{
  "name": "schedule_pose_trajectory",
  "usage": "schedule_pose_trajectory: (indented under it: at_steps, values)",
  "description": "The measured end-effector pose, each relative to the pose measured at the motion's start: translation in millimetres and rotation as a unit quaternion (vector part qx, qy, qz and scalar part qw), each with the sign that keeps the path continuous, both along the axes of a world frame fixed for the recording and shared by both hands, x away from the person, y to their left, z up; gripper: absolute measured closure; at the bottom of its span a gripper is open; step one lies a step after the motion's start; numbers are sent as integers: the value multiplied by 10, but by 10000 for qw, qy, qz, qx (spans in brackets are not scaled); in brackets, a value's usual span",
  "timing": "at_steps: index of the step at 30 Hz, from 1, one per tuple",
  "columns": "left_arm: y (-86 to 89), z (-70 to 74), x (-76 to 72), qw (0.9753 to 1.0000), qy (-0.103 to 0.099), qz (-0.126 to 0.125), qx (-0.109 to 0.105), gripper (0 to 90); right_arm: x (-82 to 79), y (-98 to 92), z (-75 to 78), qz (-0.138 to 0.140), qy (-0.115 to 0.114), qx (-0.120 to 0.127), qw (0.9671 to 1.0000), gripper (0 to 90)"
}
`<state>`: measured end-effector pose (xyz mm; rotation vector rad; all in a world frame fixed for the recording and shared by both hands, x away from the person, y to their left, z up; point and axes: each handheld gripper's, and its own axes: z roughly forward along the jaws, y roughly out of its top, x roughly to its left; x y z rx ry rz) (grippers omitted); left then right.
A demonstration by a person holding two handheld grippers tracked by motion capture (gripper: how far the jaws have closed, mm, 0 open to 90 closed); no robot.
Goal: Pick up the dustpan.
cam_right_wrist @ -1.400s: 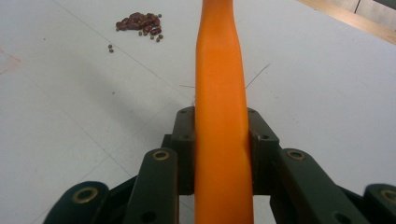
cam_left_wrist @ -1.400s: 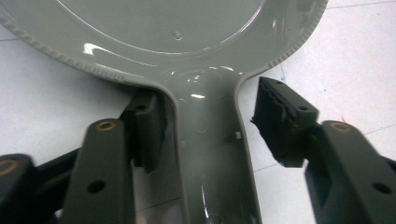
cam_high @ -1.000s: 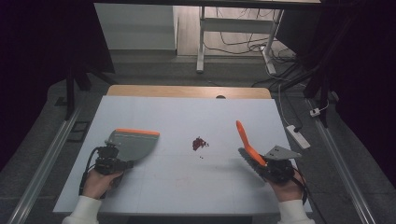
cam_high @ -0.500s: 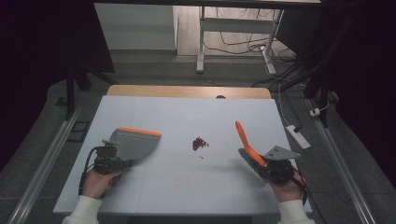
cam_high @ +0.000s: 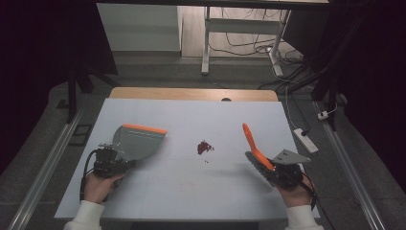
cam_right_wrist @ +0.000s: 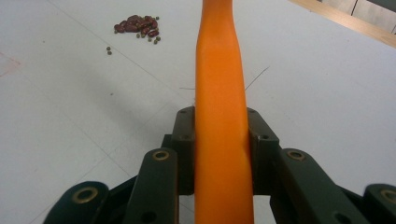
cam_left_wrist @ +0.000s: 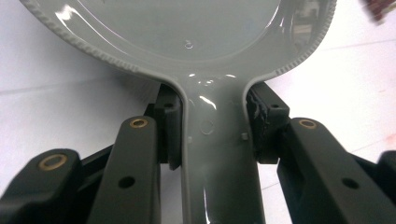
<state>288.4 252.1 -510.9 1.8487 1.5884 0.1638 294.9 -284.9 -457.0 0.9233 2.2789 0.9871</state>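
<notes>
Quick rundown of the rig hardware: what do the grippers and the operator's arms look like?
Both grippers are black, with linkage jaws pinned by brass-coloured rivets. The left gripper trails a black cable looping beside the hand. The right gripper carries a grey three-cornered plate on top, cable running back past the wrist. The person wears white sleeves, cuffs at both wrists.
</notes>
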Motion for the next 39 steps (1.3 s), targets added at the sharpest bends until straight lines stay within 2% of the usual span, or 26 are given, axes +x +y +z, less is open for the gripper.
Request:
schedule_pose_trajectory:
  at_steps: [4,7,9,20,21,22,23,24,28,29,30,31,37,39]
  values:
    - [-19,26,-10,9995,-213,-248,-56,618,-4,-13,26,-7,-50,60,10000,698]
    - [-21,30,-7,9990,-260,-365,-70,618,-2,-14,27,-19,-49,47,10000,699]
    - [-35,42,-12,9979,-392,-516,-77,618,-3,-11,26,-15,-41,31,10000,698]
    - [-42,130,2,9928,-652,-1000,-116,618,10,-36,69,-65,-73,102,9999,698]
    - [-59,148,-1,9914,-690,-1113,-73,618,16,-43,67,-67,-74,111,9999,698]
    - [-59,148,-1,9914,-690,-1113,-73,618,16,-43,67,-67,-74,111,9999,698]
    - [-65,161,-7,9894,-731,-1249,-112,618,26,-57,64,-90,-44,181,9998,699]
    - [-65,161,-7,9894,-731,-1249,-112,618,29,-61,67,-94,-41,200,9997,698]
    - [-92,167,-30,9860,-718,-1503,-72,618,52,-49,90,-132,-78,196,9997,698]
    - [-97,165,-39,9850,-710,-1572,-60,618,52,-49,90,-132,-78,196,9997,698]
    - [-106,161,-52,9827,-703,-1713,-96,618,63,-31,98,-126,-90,196,9997,698]
    - [-106,161,-52,9827,-703,-1713,-96,618,68,-26,99,-122,-103,188,9997,699]
    - [-222,173,-95,9751,-718,-2097,24,618,80,-11,98,-79,-110,181,9997,699]
    - [-254,178,-110,9743,-709,-2137,69,618,79,4,109,2,-118,202,9997,698]
